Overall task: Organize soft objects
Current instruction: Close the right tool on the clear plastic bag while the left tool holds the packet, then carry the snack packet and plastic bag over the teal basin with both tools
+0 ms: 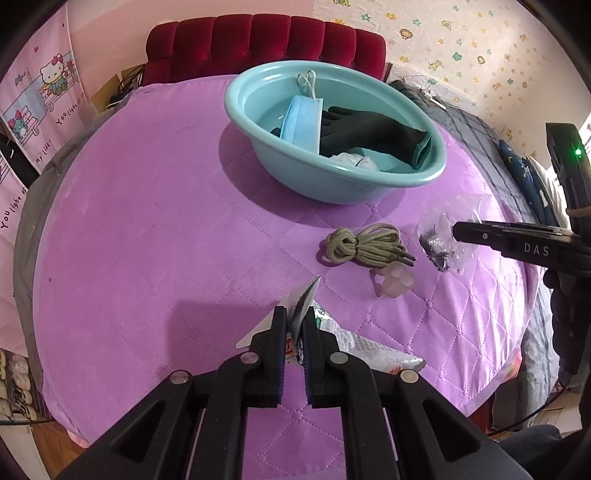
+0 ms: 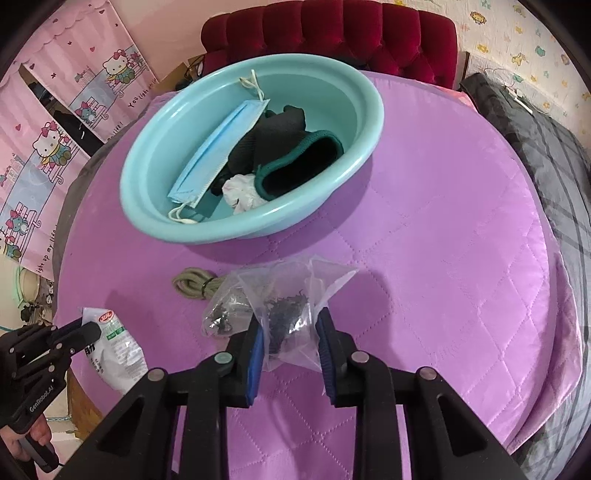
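Observation:
A teal basin [image 1: 399, 177] [image 2: 140, 206] on the purple quilted cover holds a blue face mask [image 1: 301, 123] [image 2: 218, 147], a black glove with a green cuff [image 1: 373, 131] [image 2: 291, 162] and a white crumpled piece [image 1: 349, 159] [image 2: 242, 190]. My left gripper [image 1: 294, 314] [image 2: 79, 328] is shut on a white printed packet [image 1: 362, 345] [image 2: 116, 350]. My right gripper [image 2: 290, 325] [image 1: 458, 230] is open, its fingers on either side of a clear plastic bag with dark bits [image 2: 284, 306] [image 1: 441, 236]. A coiled olive cord [image 1: 364, 243] [image 2: 194, 284] and a pale pink soft piece [image 1: 393, 282] lie on the cover.
A red tufted headboard [image 1: 266, 40] [image 2: 347, 33] stands behind the basin. A grey plaid blanket [image 2: 546, 162] lies along the right side. Pink cartoon curtains [image 1: 40, 99] hang at the left. The purple cover [image 1: 147, 221] [image 2: 461, 240] ends near the front.

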